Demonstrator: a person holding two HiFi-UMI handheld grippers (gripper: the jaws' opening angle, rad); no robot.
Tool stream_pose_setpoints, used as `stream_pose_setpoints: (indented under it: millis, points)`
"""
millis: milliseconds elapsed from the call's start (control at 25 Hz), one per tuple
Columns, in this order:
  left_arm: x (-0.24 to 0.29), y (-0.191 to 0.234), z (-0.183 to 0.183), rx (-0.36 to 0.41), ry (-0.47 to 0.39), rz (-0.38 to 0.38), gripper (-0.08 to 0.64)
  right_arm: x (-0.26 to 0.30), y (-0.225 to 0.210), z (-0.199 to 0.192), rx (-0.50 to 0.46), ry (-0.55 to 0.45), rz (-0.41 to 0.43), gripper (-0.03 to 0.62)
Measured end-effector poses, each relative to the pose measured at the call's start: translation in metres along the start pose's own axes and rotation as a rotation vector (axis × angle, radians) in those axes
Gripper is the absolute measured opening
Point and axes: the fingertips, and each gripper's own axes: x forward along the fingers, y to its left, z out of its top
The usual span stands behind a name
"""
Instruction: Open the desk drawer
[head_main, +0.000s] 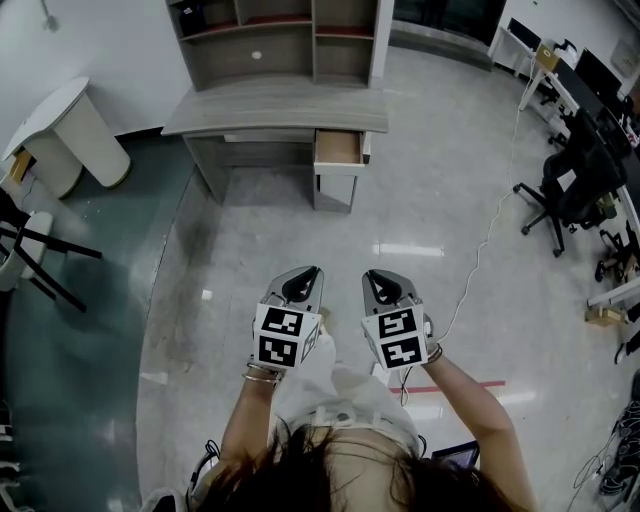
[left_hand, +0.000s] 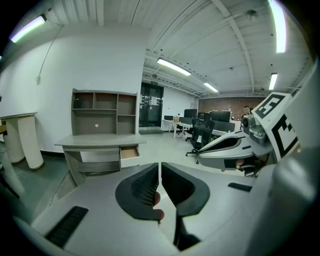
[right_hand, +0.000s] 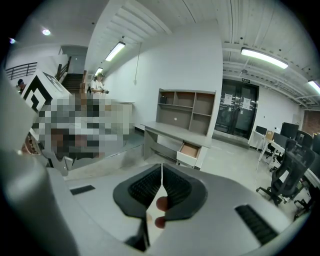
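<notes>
A grey desk (head_main: 275, 108) with a shelf unit on top stands against the far wall. Its drawer (head_main: 338, 148) on the right side is pulled out and shows a bare wooden bottom; the drawer (left_hand: 130, 152) also shows in the left gripper view and the drawer (right_hand: 189, 150) in the right gripper view. My left gripper (head_main: 303, 276) and right gripper (head_main: 380, 279) are held side by side well back from the desk, over the floor. Both are shut with nothing between the jaws.
A white round table (head_main: 65, 135) stands left of the desk. Black office chairs (head_main: 575, 195) and desks line the right side. A white cable (head_main: 490, 232) trails across the glossy floor. Dark chair legs (head_main: 40, 262) sit at the far left.
</notes>
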Motion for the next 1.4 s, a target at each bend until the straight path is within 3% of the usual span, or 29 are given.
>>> stream_pose_setpoints:
  millis: [1400]
  points:
    - [0.016, -0.007, 0.007, 0.009, 0.021, 0.019, 0.026, 0.004, -0.021, -0.002, 0.005, 0.004, -0.006, 0.028]
